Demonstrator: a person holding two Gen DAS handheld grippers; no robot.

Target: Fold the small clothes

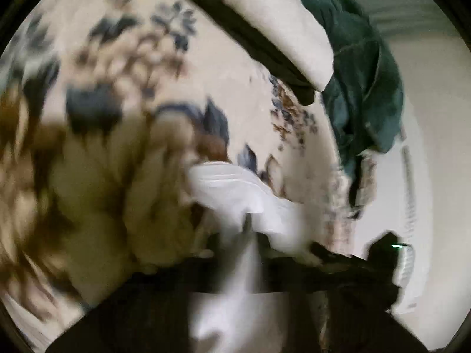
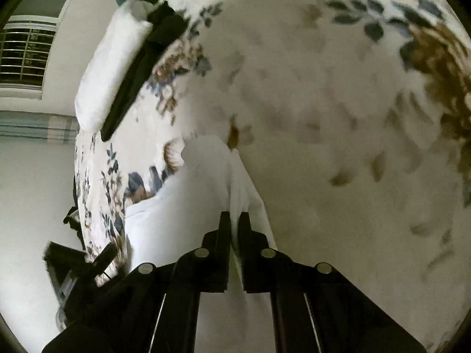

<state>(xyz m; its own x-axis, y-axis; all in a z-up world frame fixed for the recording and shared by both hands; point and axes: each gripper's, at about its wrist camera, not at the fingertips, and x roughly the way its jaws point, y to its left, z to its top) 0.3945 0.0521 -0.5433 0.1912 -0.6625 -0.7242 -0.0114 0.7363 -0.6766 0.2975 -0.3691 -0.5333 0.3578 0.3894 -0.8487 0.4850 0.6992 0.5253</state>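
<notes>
White garment (image 2: 188,206) lengthwise between pinched right tool (image 2: 234,229) fingers, pointing forward.

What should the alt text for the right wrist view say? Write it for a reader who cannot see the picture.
The right gripper, jaws nearly closed, pinches a fold of white garment over a floral bedspread. At upper left, a white pillow lies beside a dark garment, with a window beyond.
</notes>
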